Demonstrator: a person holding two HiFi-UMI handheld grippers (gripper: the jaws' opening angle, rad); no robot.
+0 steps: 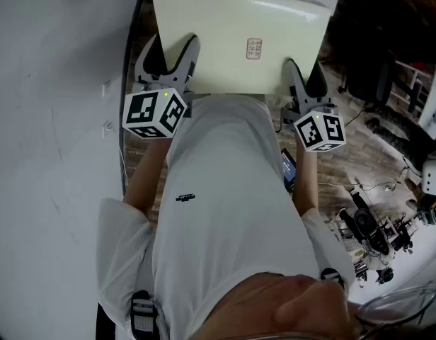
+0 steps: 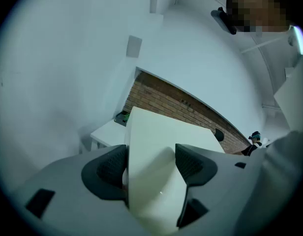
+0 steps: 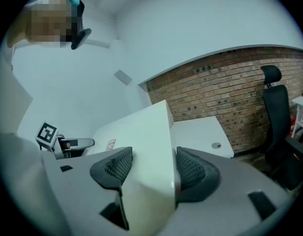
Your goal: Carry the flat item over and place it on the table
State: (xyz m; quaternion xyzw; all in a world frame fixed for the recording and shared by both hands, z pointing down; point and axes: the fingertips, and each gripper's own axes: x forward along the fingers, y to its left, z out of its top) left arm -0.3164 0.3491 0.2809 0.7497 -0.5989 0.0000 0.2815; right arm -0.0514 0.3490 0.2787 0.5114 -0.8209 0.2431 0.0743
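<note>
Because the board (image 1: 239, 41) is wide and flat, it is carried in two grips. The left gripper (image 1: 168, 57) takes its near edge at 7 o'clock and the right gripper (image 1: 306, 80) takes the same edge at 5 o'clock. That likely shares the load and keeps the board from swinging.

In the head view the board hangs in the air at 12 o'clock, ahead of the person's chest, with its labelled face turned up toward the head. How far it tilts I cannot tell.

Both pairs of fingers stand spread wide yet clamped. The left fingers (image 2: 107, 173) press on the board from either side, and the right fingers (image 3: 114, 168) do likewise, with the board's edge filling the gap between the pads.

A white counter (image 3: 200, 134) lies beyond the board at about 1 o'clock, in front of a brick wall (image 3: 230, 87), and the board is not yet on it. The carry seems under way, with the placing still to do. Gripping the near edge leaves the far edge free to meet the counter first.
</note>
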